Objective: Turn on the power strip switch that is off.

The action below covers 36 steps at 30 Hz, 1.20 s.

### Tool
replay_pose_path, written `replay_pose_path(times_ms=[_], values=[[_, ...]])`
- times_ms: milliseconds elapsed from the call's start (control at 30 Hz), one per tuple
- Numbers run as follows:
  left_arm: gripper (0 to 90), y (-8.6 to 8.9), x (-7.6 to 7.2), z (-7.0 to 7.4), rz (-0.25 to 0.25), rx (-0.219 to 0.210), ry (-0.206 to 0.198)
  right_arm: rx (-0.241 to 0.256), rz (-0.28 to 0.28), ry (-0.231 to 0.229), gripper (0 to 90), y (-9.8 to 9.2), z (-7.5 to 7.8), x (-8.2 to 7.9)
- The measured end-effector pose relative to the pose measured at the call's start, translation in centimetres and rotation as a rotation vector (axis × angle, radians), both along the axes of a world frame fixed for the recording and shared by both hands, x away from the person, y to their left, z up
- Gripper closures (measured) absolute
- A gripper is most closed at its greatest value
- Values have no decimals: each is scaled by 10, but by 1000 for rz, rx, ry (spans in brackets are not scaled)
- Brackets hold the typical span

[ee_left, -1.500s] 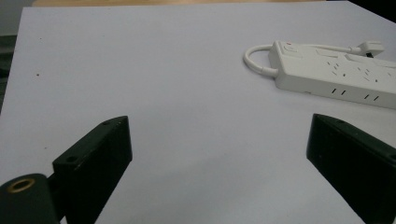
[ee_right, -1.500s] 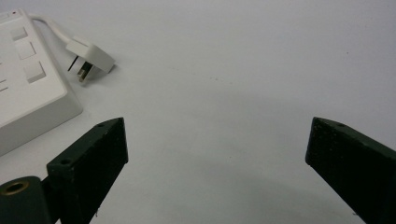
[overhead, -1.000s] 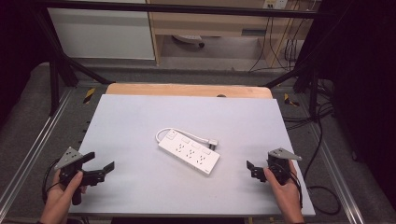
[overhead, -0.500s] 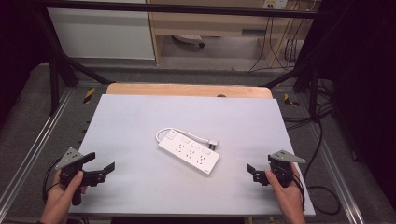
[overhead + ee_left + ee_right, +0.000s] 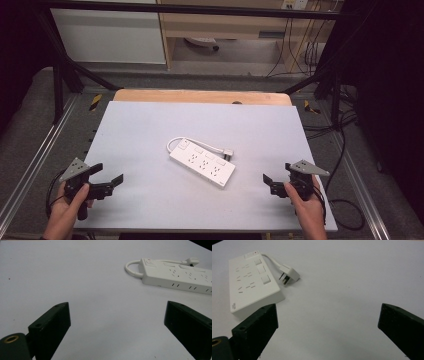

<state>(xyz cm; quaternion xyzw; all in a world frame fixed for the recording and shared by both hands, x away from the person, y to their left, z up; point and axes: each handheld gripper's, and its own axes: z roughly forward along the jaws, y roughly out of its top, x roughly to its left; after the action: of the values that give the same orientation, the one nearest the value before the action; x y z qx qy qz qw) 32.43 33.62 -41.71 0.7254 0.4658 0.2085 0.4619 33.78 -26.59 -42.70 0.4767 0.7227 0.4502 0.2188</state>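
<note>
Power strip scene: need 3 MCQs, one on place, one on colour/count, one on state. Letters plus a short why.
1. Where does the power strip lie?
A. Near the table's middle, between the two grippers
B. On the floor
C. In the left gripper

2. What colour is the plug?
A. Black
B. White
C. Red

3. What state is the right gripper in?
A. Shut on the plug
B. Shut on nothing
C. Open, holding nothing

Answers:
1 A: the high view shows the strip lying diagonally mid-table, with the left gripper to one side and the right to the other.
2 B: the right gripper view shows a white plug on a short white cord beside the strip.
3 C: its jaws stand wide apart over bare table in the right gripper view.
</note>
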Motion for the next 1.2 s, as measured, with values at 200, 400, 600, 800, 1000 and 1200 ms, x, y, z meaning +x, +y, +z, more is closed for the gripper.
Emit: replay_pose_path(times_ms=[200,400,600,800,1000,1200], values=[[69,0,0,0,-2,2,7,39,2,-9,38,-1,8,0],[69,0,0,0,-4,5,5,30,29,-26,30,6,18,0],[69,-1,0,-1,-9,3,8,20,55,-37,32,13,27,3],[69,-1,0,-1,-6,5,14,16,67,-38,32,17,29,6],[69,-1,0,-1,-6,7,16,20,67,-47,28,20,30,9],[69,-2,0,-1,-5,7,19,23,59,-65,24,26,35,14]])
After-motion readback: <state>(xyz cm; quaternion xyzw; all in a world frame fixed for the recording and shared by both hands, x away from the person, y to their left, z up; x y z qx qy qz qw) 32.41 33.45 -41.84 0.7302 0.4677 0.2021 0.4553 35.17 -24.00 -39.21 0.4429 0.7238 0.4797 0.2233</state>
